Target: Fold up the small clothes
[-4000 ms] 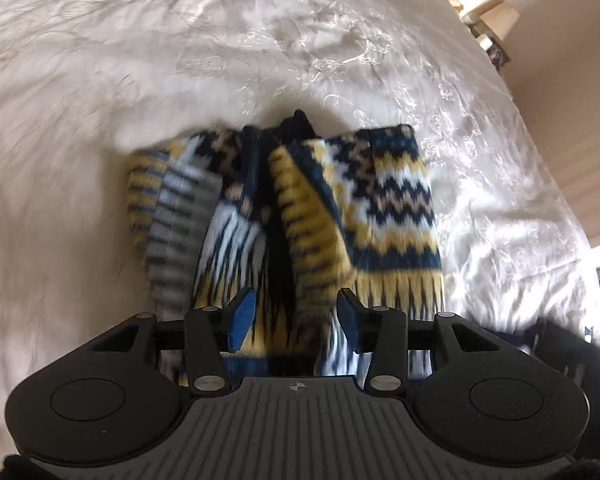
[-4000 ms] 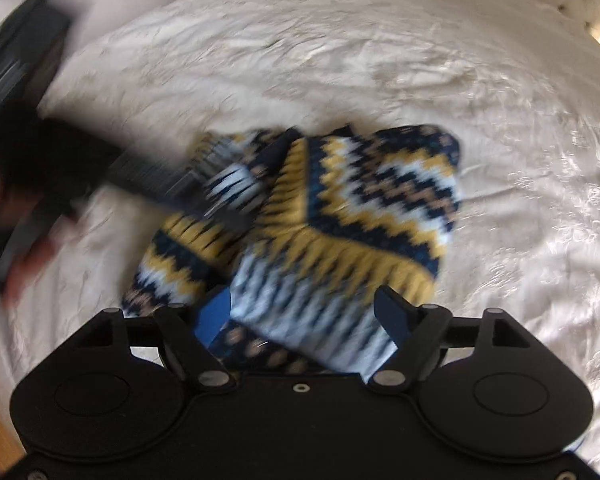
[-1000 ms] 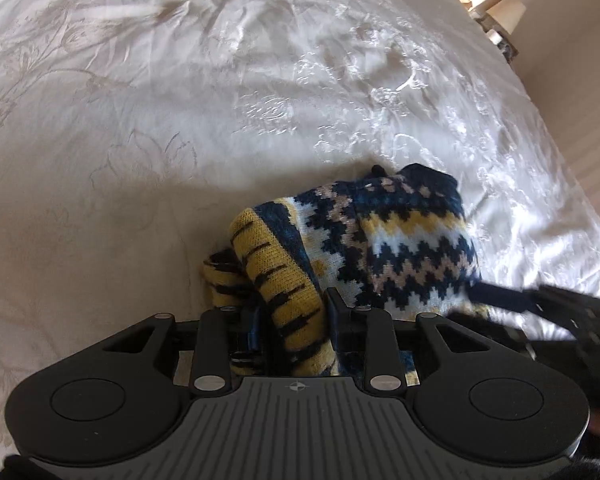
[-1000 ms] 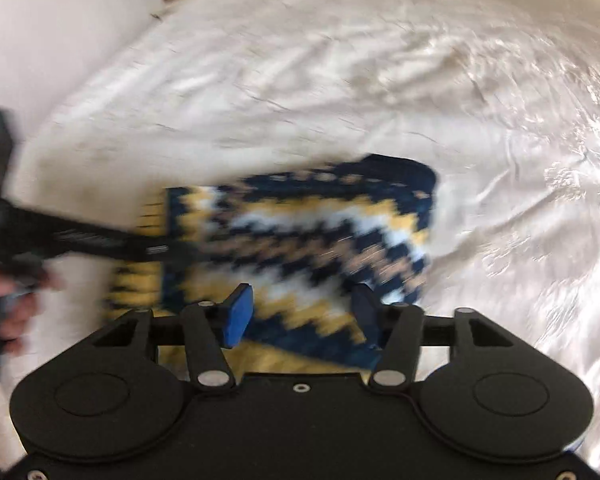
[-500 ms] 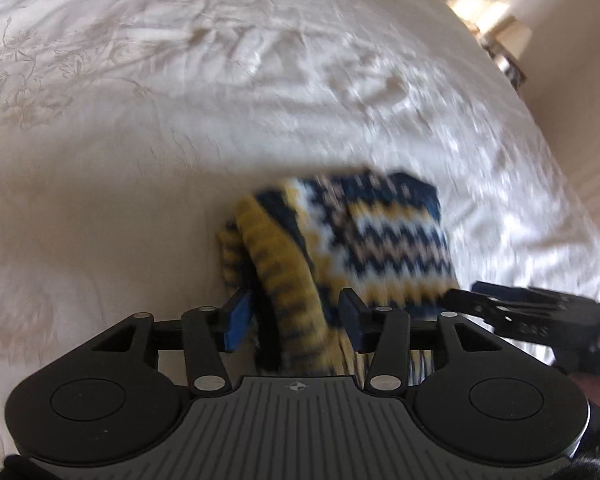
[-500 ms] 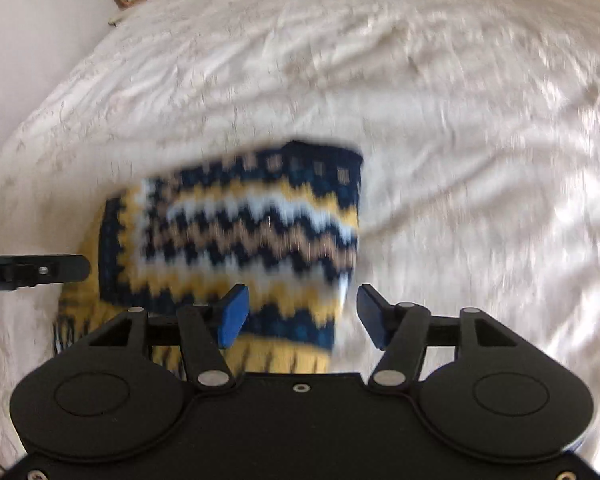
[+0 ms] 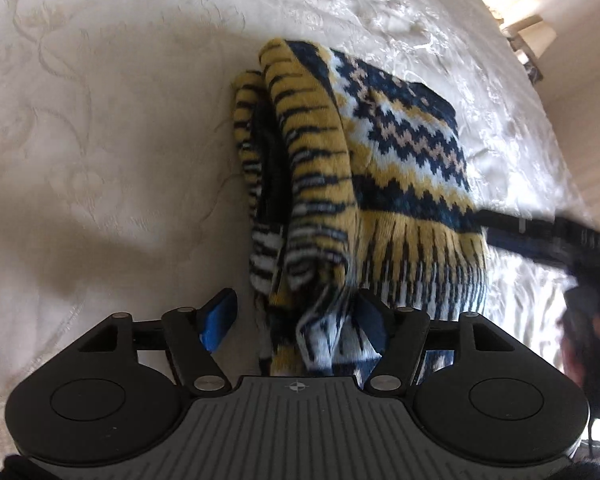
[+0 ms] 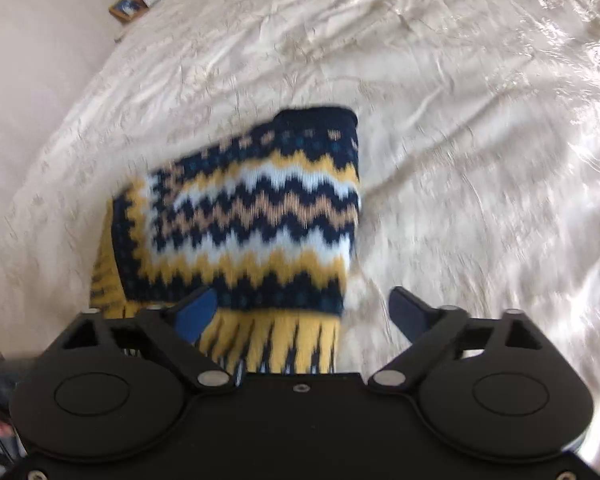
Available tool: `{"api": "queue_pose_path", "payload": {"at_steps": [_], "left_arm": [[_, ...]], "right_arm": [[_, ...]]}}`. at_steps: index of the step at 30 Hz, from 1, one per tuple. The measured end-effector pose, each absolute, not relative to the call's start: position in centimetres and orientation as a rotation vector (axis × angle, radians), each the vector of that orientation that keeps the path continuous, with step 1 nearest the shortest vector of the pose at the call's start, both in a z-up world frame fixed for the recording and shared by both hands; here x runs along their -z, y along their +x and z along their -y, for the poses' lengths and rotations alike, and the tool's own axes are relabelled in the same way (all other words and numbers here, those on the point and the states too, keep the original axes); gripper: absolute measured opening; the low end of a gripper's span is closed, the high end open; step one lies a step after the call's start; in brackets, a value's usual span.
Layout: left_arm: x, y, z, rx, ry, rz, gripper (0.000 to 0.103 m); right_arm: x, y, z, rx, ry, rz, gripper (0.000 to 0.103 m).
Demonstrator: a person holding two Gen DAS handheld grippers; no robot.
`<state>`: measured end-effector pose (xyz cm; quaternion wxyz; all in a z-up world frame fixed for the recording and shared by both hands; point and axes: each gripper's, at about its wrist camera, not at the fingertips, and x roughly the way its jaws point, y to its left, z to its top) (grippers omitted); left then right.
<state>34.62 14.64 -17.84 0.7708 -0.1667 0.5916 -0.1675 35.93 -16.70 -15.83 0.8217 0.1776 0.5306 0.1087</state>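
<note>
Cream embroidered bedspread [image 7: 100, 128] carries the folded navy, yellow and white zigzag-knit garment [image 8: 252, 216], lying mid-bed. Release step: both should back off straight so the layers don't drag. Left gripper [image 7: 296, 322] jaws opening, loose knit edge between them, unpinched; right gripper [image 8: 304, 312] jaws opening, nearly clear of the hem. Left view alone shows the stacked fold edge; right view shows the flat top face.
</note>
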Motion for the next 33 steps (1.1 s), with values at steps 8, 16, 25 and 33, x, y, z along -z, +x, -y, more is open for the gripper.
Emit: {"api": "queue_pose_path", "payload": {"at_steps": [8, 16, 25, 33], "left_arm": [[19.4, 35.6, -12.8, 0.423, -0.365, -1.301, 0.082], [19.2, 35.8, -10.6, 0.284, -0.383, -1.324, 0.102], [19.6, 33.9, -13.3, 0.303, -0.547, -1.253, 0.102], [19.1, 34.4, -12.5, 0.316, -0.449, -1.253, 0.099]], "right_arm": [[20.5, 42.0, 16.3, -0.342, 0.521, -1.242, 0.103], [20.9, 44.5, 14.1, -0.309, 0.480, -1.287, 0.103], [20.7, 44.4, 13.5, -0.262, 0.488, -1.281, 0.103], [21.0, 45.1, 14.0, -0.307, 0.517, -1.320, 0.103]]}}
